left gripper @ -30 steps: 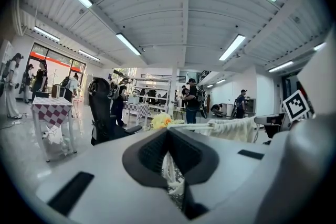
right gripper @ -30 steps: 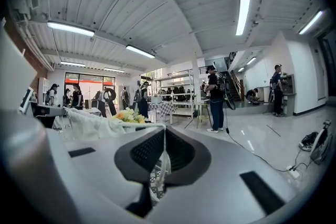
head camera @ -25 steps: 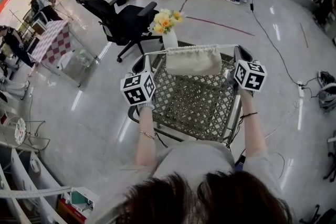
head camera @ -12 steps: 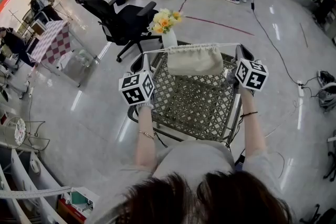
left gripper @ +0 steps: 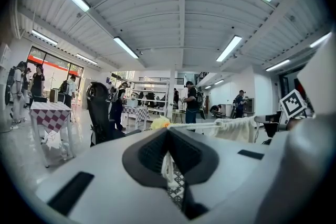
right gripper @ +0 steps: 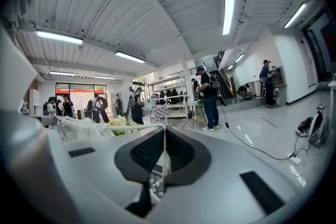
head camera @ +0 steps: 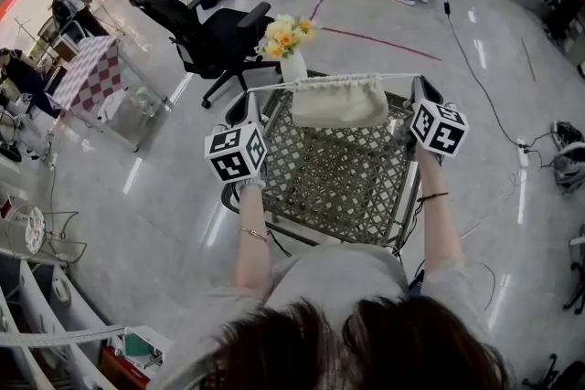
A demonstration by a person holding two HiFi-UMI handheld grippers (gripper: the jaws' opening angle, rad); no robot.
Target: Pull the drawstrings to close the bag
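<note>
A cream cloth drawstring bag [head camera: 336, 101] hangs in the air above the far edge of a metal lattice table [head camera: 338, 187], its mouth gathered into pleats. A taut white drawstring [head camera: 270, 89] runs left to my left gripper [head camera: 251, 103], which is shut on it. Another stretch of drawstring [head camera: 400, 78] runs right to my right gripper [head camera: 416, 89], also shut on it. In the left gripper view the cord [left gripper: 167, 164] is pinched between the jaws, with the bag [left gripper: 237, 128] to the right. In the right gripper view the cord [right gripper: 164, 162] is pinched likewise, and the bag [right gripper: 79, 128] is at the left.
A white vase of yellow flowers [head camera: 291, 46] stands just behind the bag on the table's far edge. A black office chair [head camera: 215, 36] sits beyond it. A checkered table [head camera: 91, 73] is at the far left, and people stand in the background. A cable [head camera: 484, 96] crosses the floor on the right.
The bag has risen slightly and its drawstrings look a bit tighter. My left gripper has drifted a little to the left; the right one has barely moved.
</note>
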